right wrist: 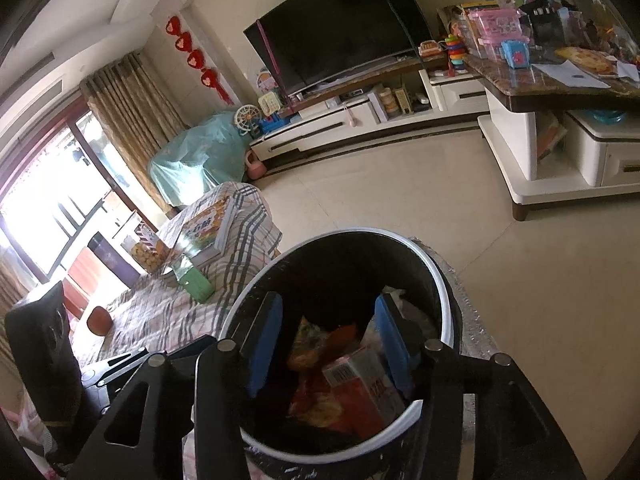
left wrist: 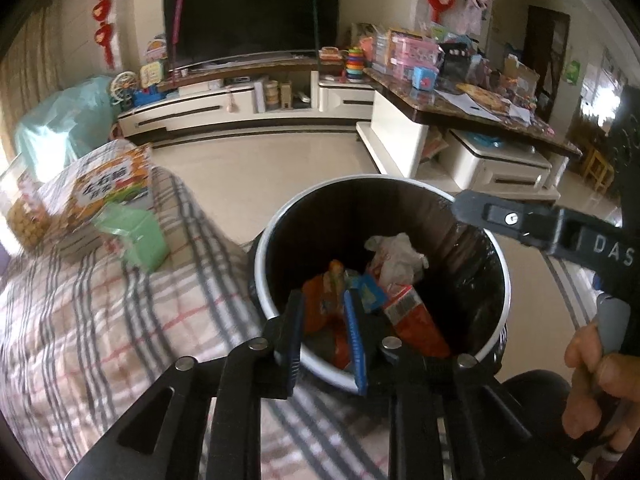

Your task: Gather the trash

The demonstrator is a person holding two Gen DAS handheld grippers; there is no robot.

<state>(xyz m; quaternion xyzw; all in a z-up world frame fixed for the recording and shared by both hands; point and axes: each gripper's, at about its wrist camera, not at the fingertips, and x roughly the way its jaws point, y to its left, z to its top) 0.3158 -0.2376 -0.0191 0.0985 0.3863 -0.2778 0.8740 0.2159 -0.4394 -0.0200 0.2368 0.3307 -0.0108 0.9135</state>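
Note:
A round black trash bin with a white rim (left wrist: 280, 216) (right wrist: 444, 280) stands on the floor beside a sofa with a plaid cover. Inside lie orange snack wrappers (left wrist: 420, 328) (right wrist: 316, 340), a red carton with a barcode (right wrist: 360, 384) and crumpled white paper (left wrist: 394, 256). My left gripper (left wrist: 322, 312) hovers over the bin's near rim, fingers open with a narrow gap, nothing between them. My right gripper (right wrist: 328, 312) hangs over the bin mouth, wide open and empty; it also shows in the left wrist view (left wrist: 504, 220) across the bin's far right rim.
On the plaid sofa cover (left wrist: 100, 340) lie a colourful book (left wrist: 100, 192) (right wrist: 208, 228), a green box (left wrist: 140, 236) (right wrist: 196, 280) and a cookie pack (right wrist: 146, 254). A cluttered marble-topped table (left wrist: 460, 108) (right wrist: 560, 84) and a TV stand (left wrist: 240, 108) stand beyond the tiled floor.

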